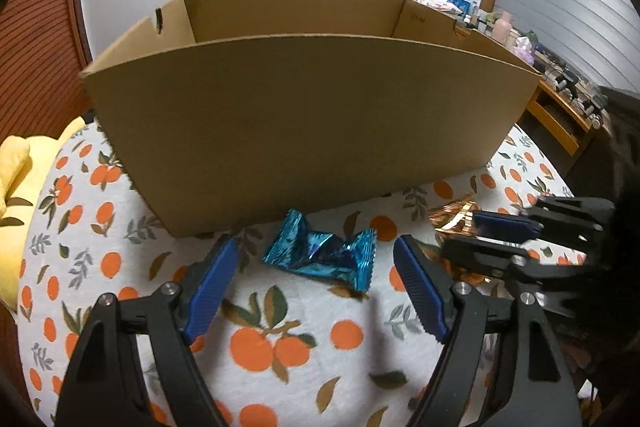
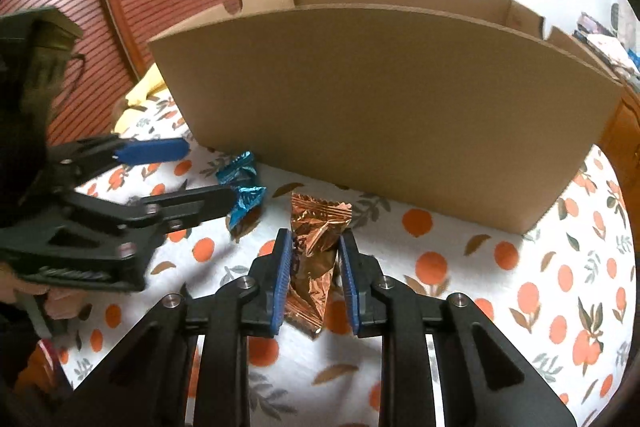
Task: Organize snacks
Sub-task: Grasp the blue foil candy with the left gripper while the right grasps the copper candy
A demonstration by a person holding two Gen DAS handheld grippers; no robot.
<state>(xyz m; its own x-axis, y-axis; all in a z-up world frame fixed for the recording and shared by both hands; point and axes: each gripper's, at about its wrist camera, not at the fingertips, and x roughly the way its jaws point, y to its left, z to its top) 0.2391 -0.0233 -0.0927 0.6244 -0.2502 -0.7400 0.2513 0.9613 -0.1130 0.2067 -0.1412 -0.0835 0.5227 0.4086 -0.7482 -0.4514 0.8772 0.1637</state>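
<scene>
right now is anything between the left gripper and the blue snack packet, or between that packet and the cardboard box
Nothing visible lies between the open left gripper and the blue foil snack packet, which lies on the tablecloth between its fingers. Toward the cardboard box, only the box's own tall front wall stands in the way, so the packet must go over it.

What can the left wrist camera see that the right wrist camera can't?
Only the left wrist view shows the cluttered wooden desk far right and the blue snack wrapper whole, lying between the open left gripper.

Only the right wrist view shows the copper snack wrapper whole, between the pads of the right gripper, which stand close beside it, and the person's hand on the left gripper's handle.

Both show the cardboard box, the orange-print tablecloth, both wrappers and both grippers.
</scene>
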